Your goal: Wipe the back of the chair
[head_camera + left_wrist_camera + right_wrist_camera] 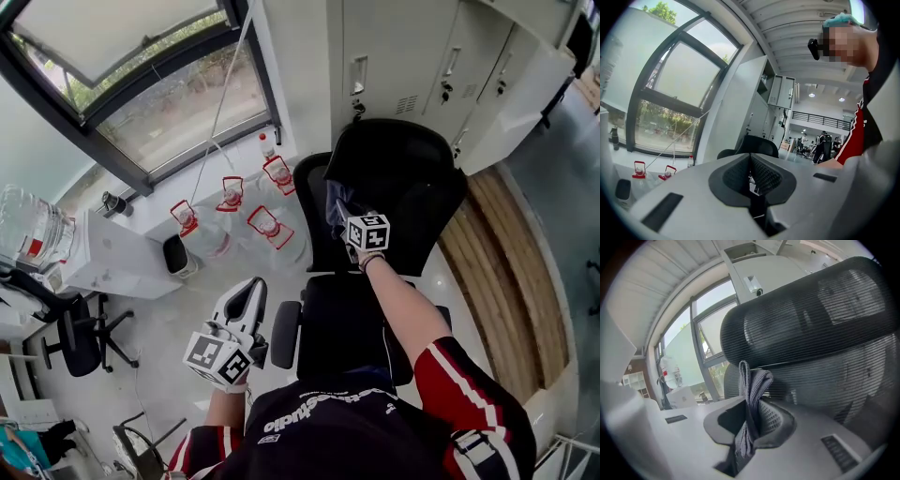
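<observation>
Grey cloth (751,386) clamped in right gripper (753,405) (its view only), left gripper (751,163) closed, empty

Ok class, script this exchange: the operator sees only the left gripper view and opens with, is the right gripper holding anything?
Observer: Yes, the right gripper is shut on a grey cloth.
Operator: Where is it pointed?
Observer: At the chair's mesh back, just below the headrest; contact I can't confirm.
Operator: And where is my left gripper?
Observer: The head view shows the left gripper over the floor, left of the chair's armrest, touching nothing.
</observation>
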`<state>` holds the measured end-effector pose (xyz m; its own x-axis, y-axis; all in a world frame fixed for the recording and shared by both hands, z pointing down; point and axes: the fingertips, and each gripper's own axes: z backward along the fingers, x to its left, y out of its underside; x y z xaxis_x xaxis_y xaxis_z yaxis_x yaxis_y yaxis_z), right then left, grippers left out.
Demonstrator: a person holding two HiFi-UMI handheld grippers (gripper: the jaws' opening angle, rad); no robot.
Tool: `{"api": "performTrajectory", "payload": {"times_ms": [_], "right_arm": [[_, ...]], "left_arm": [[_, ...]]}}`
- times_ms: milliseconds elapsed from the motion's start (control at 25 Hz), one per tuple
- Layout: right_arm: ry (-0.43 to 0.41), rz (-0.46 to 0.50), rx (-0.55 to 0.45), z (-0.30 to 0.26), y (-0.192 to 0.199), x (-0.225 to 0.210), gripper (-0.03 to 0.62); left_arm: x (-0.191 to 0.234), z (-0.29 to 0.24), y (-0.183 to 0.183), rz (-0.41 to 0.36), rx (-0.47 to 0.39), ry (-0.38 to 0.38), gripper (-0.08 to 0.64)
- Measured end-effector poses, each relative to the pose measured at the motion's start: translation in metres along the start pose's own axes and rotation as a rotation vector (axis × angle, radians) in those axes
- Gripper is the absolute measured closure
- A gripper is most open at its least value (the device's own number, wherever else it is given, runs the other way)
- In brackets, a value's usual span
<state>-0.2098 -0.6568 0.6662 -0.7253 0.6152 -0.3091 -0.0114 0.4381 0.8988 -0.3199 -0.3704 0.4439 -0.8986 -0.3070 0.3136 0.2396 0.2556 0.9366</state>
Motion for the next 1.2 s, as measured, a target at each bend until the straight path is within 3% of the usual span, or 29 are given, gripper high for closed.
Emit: {"api": "performTrajectory", "payload": {"times_ms": [480, 1200], "right_arm": [[0.142, 0.019, -0.024, 0.067, -0.009, -0.097, 0.531], [0.444, 0.028, -0.054, 0.205, -0.009, -0.253, 0.531]], "left_arm": [[-0.039, -0.023, 0.009, -0.013, 0.015, 0.094, 0.535], [-0.082, -0.049, 0.033, -0.028, 0.069, 0.205, 0.535]]}}
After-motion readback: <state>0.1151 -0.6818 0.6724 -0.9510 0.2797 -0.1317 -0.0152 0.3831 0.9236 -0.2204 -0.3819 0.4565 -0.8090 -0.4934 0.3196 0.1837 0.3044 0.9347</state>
